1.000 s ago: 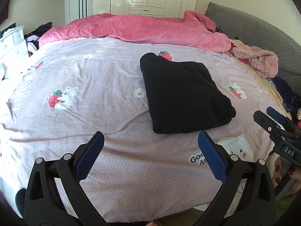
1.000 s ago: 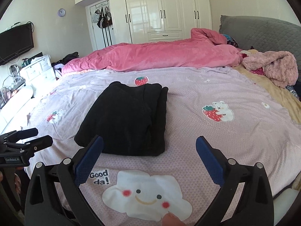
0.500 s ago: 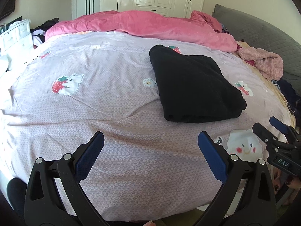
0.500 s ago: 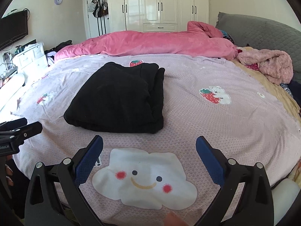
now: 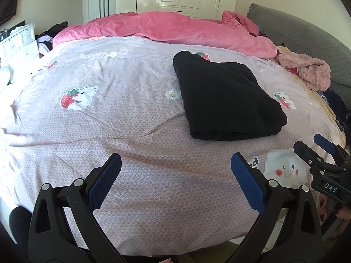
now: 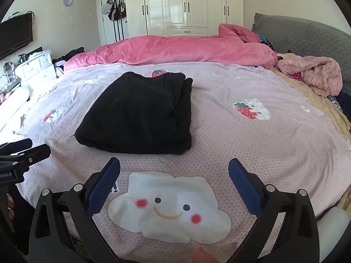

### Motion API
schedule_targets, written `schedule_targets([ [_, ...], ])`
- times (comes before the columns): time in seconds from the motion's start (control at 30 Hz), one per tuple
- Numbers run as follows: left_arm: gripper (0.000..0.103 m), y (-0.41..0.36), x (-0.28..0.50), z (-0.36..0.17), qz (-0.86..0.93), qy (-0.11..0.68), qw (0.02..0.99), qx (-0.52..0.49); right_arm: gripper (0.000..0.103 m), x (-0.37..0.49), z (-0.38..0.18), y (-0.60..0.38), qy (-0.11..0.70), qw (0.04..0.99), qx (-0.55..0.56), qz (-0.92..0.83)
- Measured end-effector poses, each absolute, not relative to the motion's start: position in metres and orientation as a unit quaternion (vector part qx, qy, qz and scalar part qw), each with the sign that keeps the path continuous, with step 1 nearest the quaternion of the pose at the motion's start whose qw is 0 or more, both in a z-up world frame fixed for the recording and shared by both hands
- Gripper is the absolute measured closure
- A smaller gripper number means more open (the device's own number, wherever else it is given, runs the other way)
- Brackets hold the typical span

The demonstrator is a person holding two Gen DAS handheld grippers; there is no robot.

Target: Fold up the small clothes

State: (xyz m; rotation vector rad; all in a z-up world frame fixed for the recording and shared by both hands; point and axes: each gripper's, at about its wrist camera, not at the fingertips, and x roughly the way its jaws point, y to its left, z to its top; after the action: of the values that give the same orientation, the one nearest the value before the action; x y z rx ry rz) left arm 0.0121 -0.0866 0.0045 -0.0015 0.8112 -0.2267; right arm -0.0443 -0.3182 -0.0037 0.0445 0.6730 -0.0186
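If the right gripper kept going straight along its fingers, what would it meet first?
Probably the lilac bedspread at the cloud print; the open right gripper aims there, with the folded black garment beyond. Depth is unclear.

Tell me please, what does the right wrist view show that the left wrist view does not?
Only the right wrist view shows the wall clock, the television and the whole cloud print. Only the left wrist view shows the flower print beside the garment. Both show the folded black garment on the lilac bedspread, the pink duvet, and both grippers open, holding nothing.
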Motion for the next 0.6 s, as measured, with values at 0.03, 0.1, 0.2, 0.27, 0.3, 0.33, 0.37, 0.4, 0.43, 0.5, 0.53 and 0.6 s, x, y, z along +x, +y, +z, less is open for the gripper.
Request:
schedule_targets([
  [0.03, 0.009, -0.0864, 0.0122, 0.0047, -0.110, 0.394, 0.913, -0.001, 0.005, -0.0442, -0.0039, -0.3187, 0.330, 0.944, 0.022, -0.009],
  [0.1, 0.009, -0.0861, 0.0121, 0.0051, -0.108, 0.393, 0.913, -0.001, 0.005, -0.0441, -0.0040, -0.3192, 0.330, 0.944, 0.023, -0.010],
  [0.2, 0.009, -0.0855, 0.0117, 0.0060, -0.107, 0.392, 0.914, -0.002, 0.005, -0.0442, -0.0043, -0.3192, 0.330, 0.944, 0.024, -0.009],
  [0.27, 0.009, -0.0856, 0.0113, 0.0068, -0.107, 0.391, 0.914, -0.002, 0.005, -0.0441, -0.0047, -0.3194, 0.331, 0.943, 0.024, -0.009],
  [0.3, 0.009, -0.0859, 0.0111, 0.0073, -0.107, 0.390, 0.915, -0.001, 0.005, -0.0440, -0.0046, -0.3193, 0.331, 0.943, 0.025, -0.009],
  [0.33, 0.009, -0.0859, 0.0110, 0.0077, -0.107, 0.390, 0.915, -0.001, 0.005, -0.0440, -0.0047, -0.3195, 0.331, 0.943, 0.025, -0.009],
  [0.37, 0.009, -0.0859, 0.0110, 0.0079, -0.106, 0.390, 0.915, -0.001, 0.005, -0.0441, -0.0049, -0.3195, 0.330, 0.944, 0.025, -0.009],
  [0.4, 0.009, -0.0859, 0.0108, 0.0082, -0.106, 0.389, 0.915, -0.001, 0.005, -0.0444, -0.0049, -0.3196, 0.330, 0.944, 0.025, -0.009],
  [0.43, 0.009, -0.0858, 0.0106, 0.0084, -0.106, 0.389, 0.915, -0.001, 0.005, -0.0446, -0.0050, -0.3197, 0.330, 0.944, 0.025, -0.009],
  [0.5, 0.009, -0.0860, 0.0104, 0.0086, -0.106, 0.388, 0.915, -0.001, 0.005, -0.0447, -0.0049, -0.3197, 0.329, 0.944, 0.025, -0.010],
  [0.53, 0.009, -0.0860, 0.0106, 0.0086, -0.106, 0.389, 0.915, -0.001, 0.005, -0.0450, -0.0052, -0.3199, 0.329, 0.944, 0.025, -0.010],
  [0.6, 0.009, -0.0858, 0.0105, 0.0086, -0.106, 0.389, 0.915, -0.001, 0.005, -0.0447, -0.0053, -0.3200, 0.329, 0.944, 0.025, -0.010],
])
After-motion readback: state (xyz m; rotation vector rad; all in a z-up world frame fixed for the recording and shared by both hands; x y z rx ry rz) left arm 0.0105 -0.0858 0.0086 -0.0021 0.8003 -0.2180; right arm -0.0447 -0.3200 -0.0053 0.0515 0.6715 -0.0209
